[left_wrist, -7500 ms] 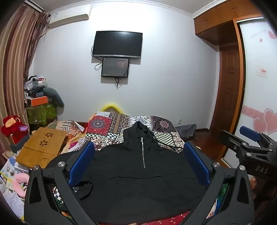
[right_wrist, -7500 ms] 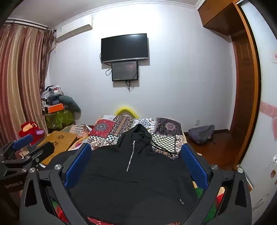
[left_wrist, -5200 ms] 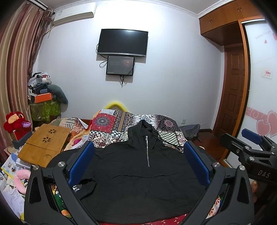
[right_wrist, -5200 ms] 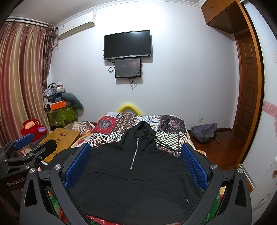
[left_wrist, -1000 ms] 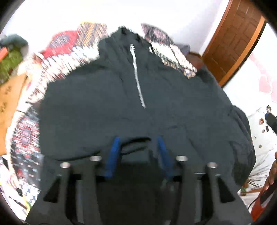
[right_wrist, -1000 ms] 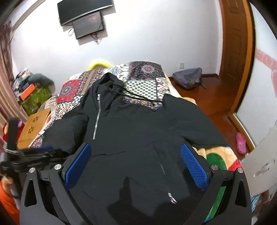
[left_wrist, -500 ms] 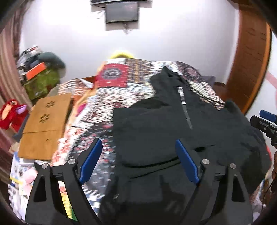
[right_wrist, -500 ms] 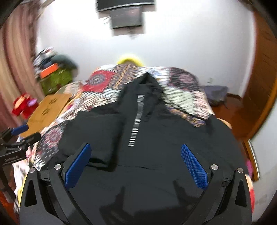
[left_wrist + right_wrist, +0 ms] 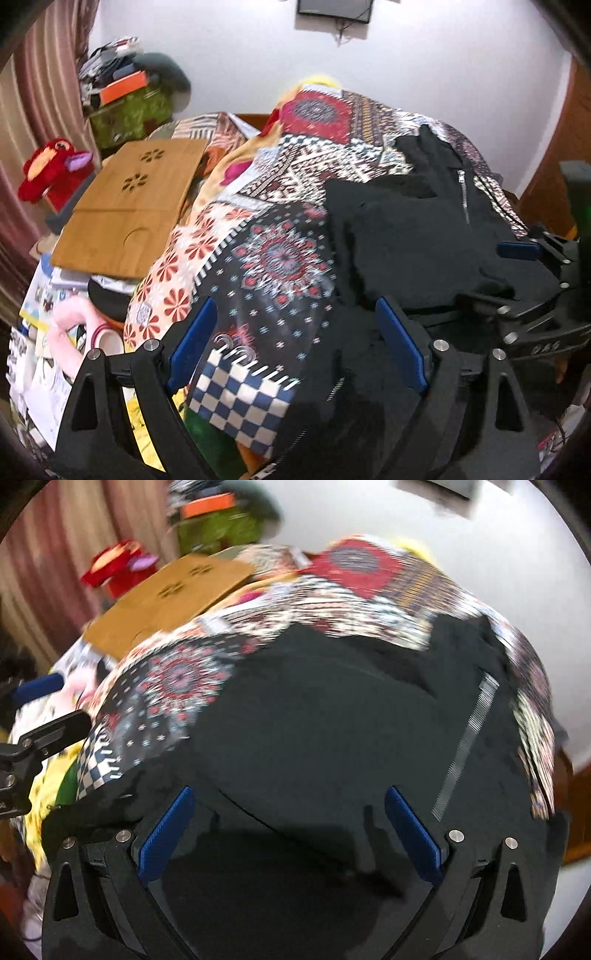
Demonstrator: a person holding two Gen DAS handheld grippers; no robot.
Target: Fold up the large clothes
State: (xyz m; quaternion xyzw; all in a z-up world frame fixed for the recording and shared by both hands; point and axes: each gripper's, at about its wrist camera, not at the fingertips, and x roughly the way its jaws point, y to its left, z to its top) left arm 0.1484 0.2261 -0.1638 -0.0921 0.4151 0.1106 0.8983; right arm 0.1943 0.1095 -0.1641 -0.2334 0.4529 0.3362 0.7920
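Observation:
A black zip hoodie (image 9: 417, 236) lies face up on the patchwork quilt (image 9: 280, 254), its left sleeve folded in over the chest. My left gripper (image 9: 295, 345) hangs open over the quilt just beside the hoodie's left edge, with only bedding below its blue pads. In the blurred right wrist view my right gripper (image 9: 290, 832) stands open low over the hoodie (image 9: 332, 720), left of the zipper (image 9: 465, 746), gripping nothing. The right gripper (image 9: 502, 273) also shows at the right edge of the left wrist view, above the hoodie.
A wooden lap desk (image 9: 129, 206) rests left of the bed, with a red plush toy (image 9: 51, 173) and a cluttered green box (image 9: 129, 114) behind it. Papers and a pink item (image 9: 70, 332) lie on the floor. A brown door (image 9: 570, 158) stands on the right.
My left gripper has spread its jaws and shifted left off the folded sleeve, over the quilt. My right gripper has rolled, swung left and dropped closer to the hoodie.

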